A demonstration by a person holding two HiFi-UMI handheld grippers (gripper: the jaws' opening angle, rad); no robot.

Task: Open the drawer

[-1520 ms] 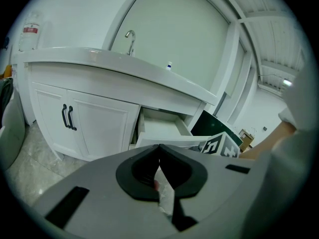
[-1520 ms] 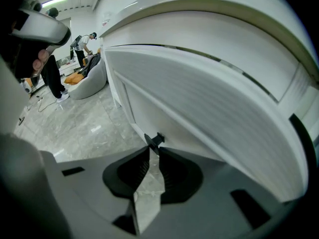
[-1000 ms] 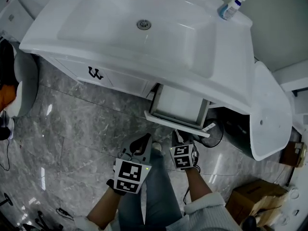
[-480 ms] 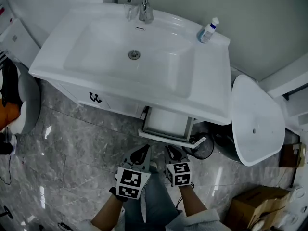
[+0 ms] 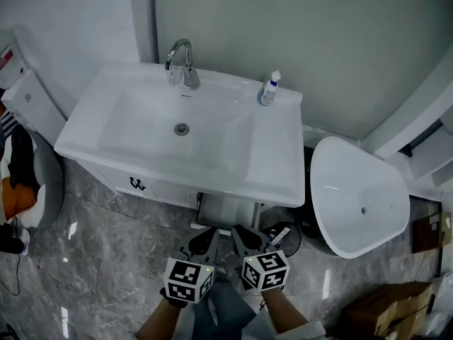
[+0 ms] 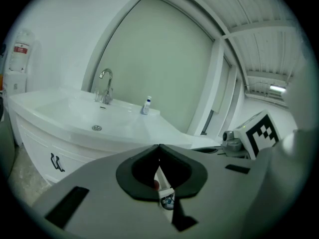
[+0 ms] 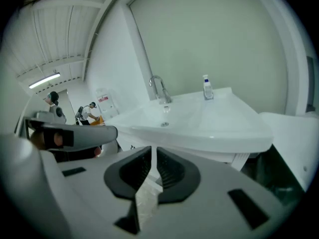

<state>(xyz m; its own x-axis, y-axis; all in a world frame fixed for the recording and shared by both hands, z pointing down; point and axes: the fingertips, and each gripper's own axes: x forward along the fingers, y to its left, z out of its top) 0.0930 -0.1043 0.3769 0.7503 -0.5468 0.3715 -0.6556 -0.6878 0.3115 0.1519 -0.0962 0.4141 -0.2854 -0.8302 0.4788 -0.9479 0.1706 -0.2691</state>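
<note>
Now the drawer [image 5: 226, 208] stands pulled out under the right half of the white washbasin [image 5: 276, 154]; the left tool [image 5: 205, 238] and right tool [image 5: 244, 236] hover just before it, touching nothing. Left tool's jaws meet, empty; right tool's jaws have just been closing, a slit apart, nothing between.

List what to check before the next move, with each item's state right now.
1. Drawer pulled out under the sink: ok.
2. Left gripper shut, nothing in it: ok.
3. Right gripper empty, jaws narrowly apart after just closing: ok.
4. Both grippers off the drawer: ok.
5. What lies inside the drawer: cannot tell.
</note>
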